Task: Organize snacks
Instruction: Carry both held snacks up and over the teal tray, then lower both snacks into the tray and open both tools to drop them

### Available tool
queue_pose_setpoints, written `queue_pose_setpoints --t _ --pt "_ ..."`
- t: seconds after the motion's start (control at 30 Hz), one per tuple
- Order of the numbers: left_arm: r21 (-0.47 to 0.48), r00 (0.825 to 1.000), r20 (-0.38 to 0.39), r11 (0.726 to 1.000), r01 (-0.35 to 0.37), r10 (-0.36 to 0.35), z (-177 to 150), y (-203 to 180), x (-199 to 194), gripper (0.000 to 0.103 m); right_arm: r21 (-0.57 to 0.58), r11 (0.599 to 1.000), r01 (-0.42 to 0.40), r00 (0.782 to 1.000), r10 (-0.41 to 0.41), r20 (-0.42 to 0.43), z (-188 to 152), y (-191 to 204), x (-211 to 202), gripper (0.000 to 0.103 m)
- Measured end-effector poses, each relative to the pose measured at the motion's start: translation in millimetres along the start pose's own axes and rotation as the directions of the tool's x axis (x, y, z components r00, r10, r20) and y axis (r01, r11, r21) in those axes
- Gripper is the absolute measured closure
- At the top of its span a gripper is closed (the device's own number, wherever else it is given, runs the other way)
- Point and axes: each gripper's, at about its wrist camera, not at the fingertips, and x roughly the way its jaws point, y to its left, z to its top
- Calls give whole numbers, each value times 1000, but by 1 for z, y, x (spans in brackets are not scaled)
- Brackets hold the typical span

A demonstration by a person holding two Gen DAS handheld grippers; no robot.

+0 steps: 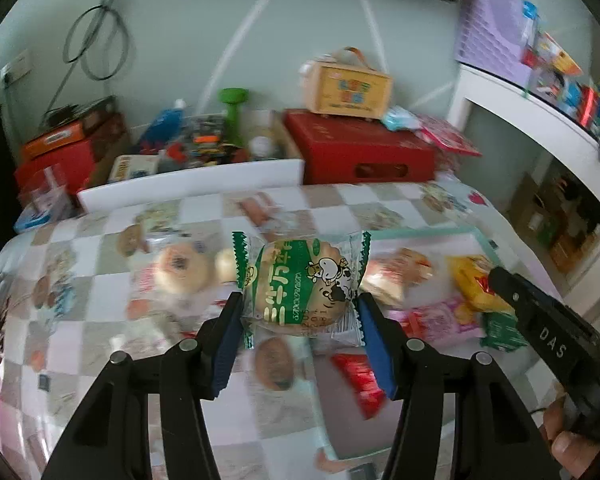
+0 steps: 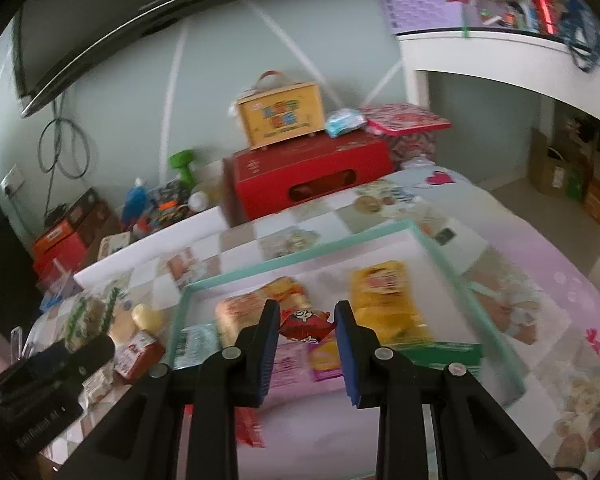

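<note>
Your left gripper (image 1: 298,312) squeezed the green cookie pack (image 1: 300,284); your right gripper (image 2: 306,326) pinched a small red snack (image 2: 305,324). The tray (image 2: 292,258) lay right below the right one, nearer it.

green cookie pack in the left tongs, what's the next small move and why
Probably carry the cookie pack rightward over the tray's mint rim and release it. The left tongs grip it above the checked cloth, short of the tray, where other snacks already lie.

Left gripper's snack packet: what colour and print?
Clear wrapper with green band, zigzag green edges, cartoon cow. Best in the left wrist view.
</note>
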Motion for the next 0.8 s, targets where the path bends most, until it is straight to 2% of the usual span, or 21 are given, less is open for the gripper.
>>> queue_pose_setpoints --t 0.3,0.53,0.8 --pt "83 998 -44 995 51 -48 -2 -48 22 45 58 998 27 1000 -26 -7 3 -33 -1 73" --pt "117 997 -45 991 62 -57 0 -65 31 45 44 999 26 999 -24 -30 0 -31 6 73" --pt "110 996 -48 990 84 -79 1 -70 44 44 39 999 38 998 -36 -48 -2 -32 14 73"
